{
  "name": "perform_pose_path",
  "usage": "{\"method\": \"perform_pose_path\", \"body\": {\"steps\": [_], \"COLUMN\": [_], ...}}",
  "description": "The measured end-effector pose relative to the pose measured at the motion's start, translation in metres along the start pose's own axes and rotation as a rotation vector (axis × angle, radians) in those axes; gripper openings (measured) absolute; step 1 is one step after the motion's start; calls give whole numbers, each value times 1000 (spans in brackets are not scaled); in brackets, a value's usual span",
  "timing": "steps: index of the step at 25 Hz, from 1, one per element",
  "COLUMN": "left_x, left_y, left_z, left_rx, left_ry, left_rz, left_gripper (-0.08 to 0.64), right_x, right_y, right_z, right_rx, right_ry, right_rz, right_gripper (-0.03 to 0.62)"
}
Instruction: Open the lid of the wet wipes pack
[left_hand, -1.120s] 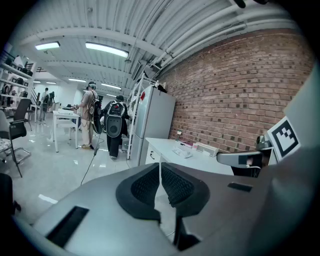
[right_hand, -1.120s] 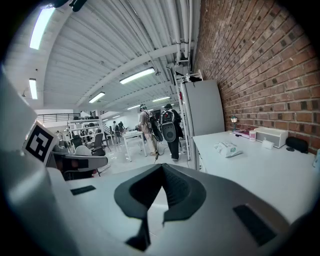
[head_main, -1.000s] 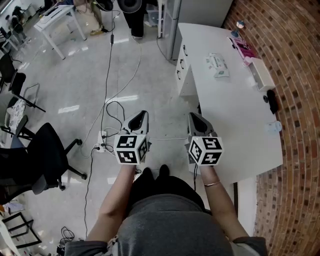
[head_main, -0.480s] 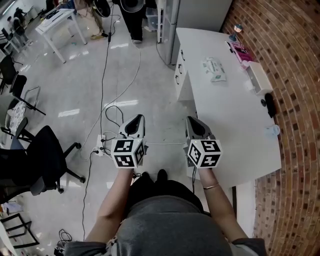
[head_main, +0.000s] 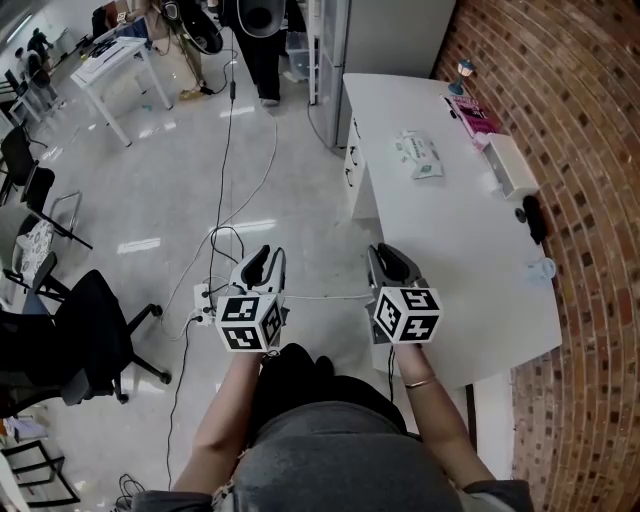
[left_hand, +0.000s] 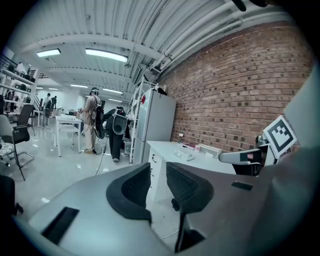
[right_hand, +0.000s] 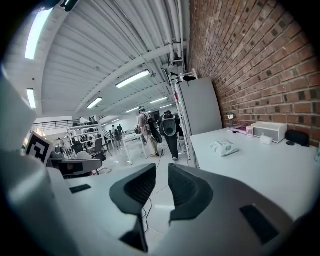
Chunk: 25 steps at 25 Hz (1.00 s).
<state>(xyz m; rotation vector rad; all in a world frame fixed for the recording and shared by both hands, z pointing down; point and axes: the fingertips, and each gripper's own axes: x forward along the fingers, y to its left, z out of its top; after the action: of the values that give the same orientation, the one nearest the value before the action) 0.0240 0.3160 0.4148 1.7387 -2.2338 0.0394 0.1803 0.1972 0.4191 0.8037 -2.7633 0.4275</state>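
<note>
The wet wipes pack (head_main: 415, 155), white with green print, lies flat on the far half of the white desk (head_main: 470, 290). It also shows small in the right gripper view (right_hand: 223, 147) and the left gripper view (left_hand: 184, 154). My left gripper (head_main: 262, 265) hangs over the floor left of the desk, its jaws a narrow gap apart (left_hand: 158, 167) with nothing between them. My right gripper (head_main: 385, 258) is level with the desk's near left edge, well short of the pack. Its jaws (right_hand: 162, 170) are opening and hold nothing.
A brick wall runs along the desk's right side. On the desk stand a white box (head_main: 510, 165), a pink item (head_main: 473, 113), a black object (head_main: 533, 215) and a clear cup (head_main: 542, 268). A black office chair (head_main: 80, 320) and floor cables (head_main: 225, 215) lie left. People stand at the back.
In the head view the desk and pack have slid left and lower in the picture. Both grippers sit slightly lower in the picture, still side by side.
</note>
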Motion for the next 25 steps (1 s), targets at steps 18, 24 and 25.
{"method": "perform_pose_path", "body": {"steps": [18,24,25], "left_x": [95,154,163], "left_y": [28,59,65], "left_z": [18,34,37], "left_rx": [3,0,-1], "left_ry": [29,45,48], "left_rz": [-86,-127,-131], "left_gripper": [118,118,118], "right_x": [68,121,129], "right_y": [-45,-61,-63], "right_z": [17,34,37], "right_rx": [48,42,41], "right_ry": [30,51,54], "right_rz": [-96,-157,-167], "right_gripper": [163,172,173]}}
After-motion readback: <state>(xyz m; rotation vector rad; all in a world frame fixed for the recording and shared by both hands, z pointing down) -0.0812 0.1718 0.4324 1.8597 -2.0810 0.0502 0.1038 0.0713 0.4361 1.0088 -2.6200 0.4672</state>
